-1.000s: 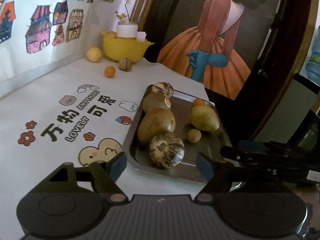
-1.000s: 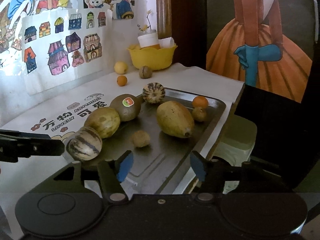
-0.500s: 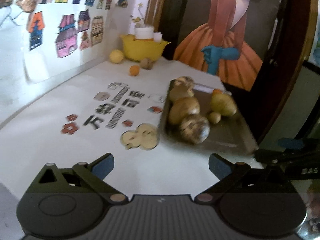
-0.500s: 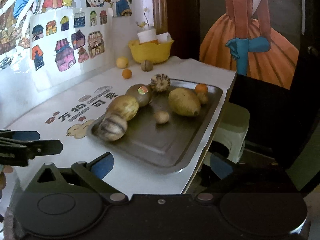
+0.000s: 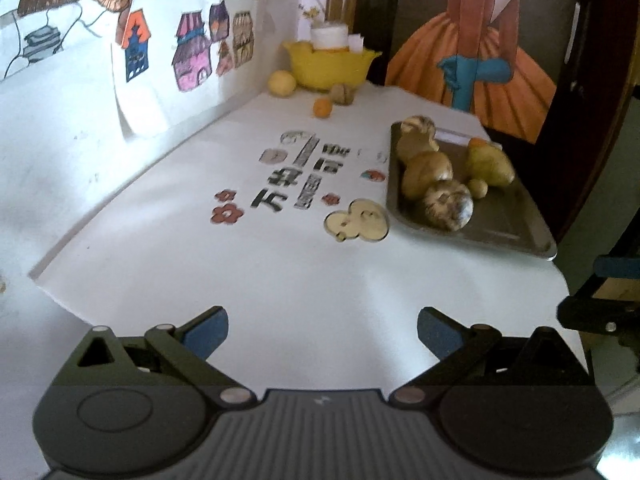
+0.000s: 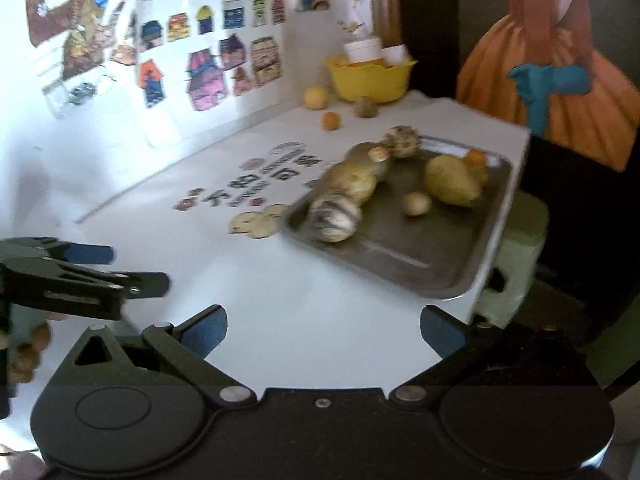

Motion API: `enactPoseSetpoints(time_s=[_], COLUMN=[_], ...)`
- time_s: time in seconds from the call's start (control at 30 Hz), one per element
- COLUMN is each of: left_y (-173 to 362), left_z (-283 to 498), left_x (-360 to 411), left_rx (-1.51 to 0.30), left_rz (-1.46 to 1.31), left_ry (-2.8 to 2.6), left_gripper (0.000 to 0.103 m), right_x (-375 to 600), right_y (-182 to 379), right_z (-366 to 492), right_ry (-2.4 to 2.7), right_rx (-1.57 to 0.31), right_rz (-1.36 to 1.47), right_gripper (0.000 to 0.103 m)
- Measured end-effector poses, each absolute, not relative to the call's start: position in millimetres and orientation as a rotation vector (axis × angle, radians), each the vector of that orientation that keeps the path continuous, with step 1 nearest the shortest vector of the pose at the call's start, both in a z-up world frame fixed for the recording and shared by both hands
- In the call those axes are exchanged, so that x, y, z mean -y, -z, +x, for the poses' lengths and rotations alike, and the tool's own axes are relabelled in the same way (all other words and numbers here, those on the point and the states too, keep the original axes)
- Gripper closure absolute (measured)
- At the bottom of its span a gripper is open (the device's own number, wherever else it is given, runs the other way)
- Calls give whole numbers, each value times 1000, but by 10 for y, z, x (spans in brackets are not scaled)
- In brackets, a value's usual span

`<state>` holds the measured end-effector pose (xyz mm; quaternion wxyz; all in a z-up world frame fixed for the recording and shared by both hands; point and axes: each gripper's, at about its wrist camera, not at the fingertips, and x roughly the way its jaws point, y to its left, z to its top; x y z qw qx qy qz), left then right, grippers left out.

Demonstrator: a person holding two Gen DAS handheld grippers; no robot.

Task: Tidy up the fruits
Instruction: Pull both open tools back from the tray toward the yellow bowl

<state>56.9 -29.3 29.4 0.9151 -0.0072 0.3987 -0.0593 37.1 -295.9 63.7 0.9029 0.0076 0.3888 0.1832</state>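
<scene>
A grey metal tray [image 5: 516, 224] [image 6: 436, 268] lies at the table's right edge with several fruits on it: striped melons [image 5: 446, 206] [image 6: 334, 218], brownish round fruits [image 5: 426, 168], a yellow-green mango [image 5: 490, 164] [image 6: 452, 182] and a small orange [image 6: 476, 156]. My left gripper [image 5: 322, 330] hangs open over bare white table, well short of the tray, with nothing between its fingers. My right gripper [image 6: 322, 330] is open and empty too, near the table's front edge below the tray. The left gripper [image 6: 80, 280] shows at the left of the right wrist view.
At the far back a yellow bowl [image 5: 330, 66] holds white cups. Beside it on the cloth lie a yellow fruit [image 5: 282, 84], a small orange [image 5: 322, 108] and a brown round fruit [image 5: 342, 94]. A green stool [image 6: 520, 248] stands right of the table. Drawings cover the wall.
Both grippers have pulled back from the tray toward the table's near edge, and their jaws have spread wider. The tray and its fruits look smaller and farther off.
</scene>
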Motion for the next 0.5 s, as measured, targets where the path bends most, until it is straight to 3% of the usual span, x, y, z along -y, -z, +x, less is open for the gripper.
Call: enactPoseSetpoints(time_s=[0.5], left_y=[-672], left_z=[1128], left_x=[121], left_rx=[-798], left_rz=[29], left_ry=[47], left_gripper=[1], right_x=[2957], right_y=[-963], right_z=[907], right_ry=[-432], right_rx=[-803], right_rz=[113], right_gripper=[1])
